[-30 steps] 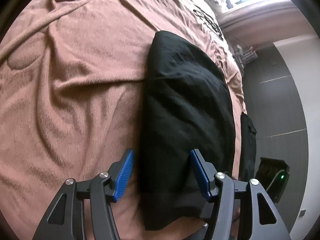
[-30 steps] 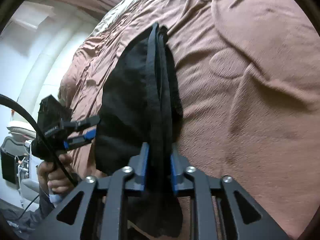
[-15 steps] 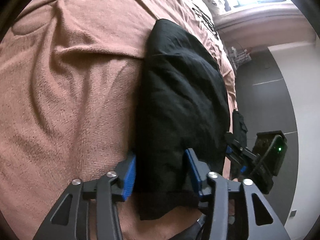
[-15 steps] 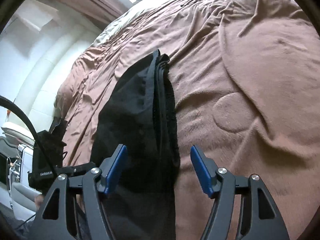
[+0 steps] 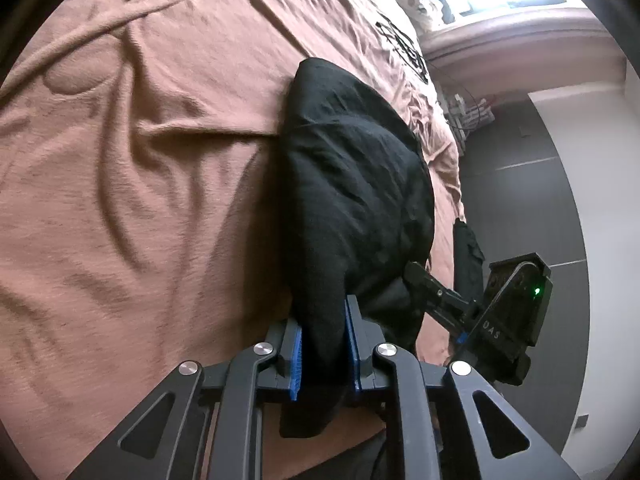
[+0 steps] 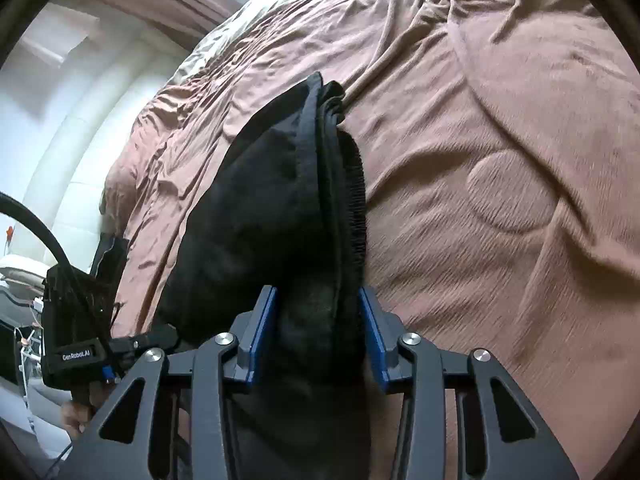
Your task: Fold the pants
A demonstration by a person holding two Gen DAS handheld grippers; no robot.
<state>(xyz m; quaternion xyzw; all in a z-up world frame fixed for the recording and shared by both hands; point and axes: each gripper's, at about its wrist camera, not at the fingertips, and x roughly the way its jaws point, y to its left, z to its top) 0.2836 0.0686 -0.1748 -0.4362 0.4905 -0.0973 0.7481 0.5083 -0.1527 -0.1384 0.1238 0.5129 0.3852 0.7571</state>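
Reading "GenRobot.AI" on the left hand-held gripper (image 6: 140, 344).

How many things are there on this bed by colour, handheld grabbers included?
Black pants: 1
Brown blanket: 1
Black grabbers with blue fingers: 2, the left gripper and the right gripper, each with its jaws just closed onto a near edge of the pants
Total: 4
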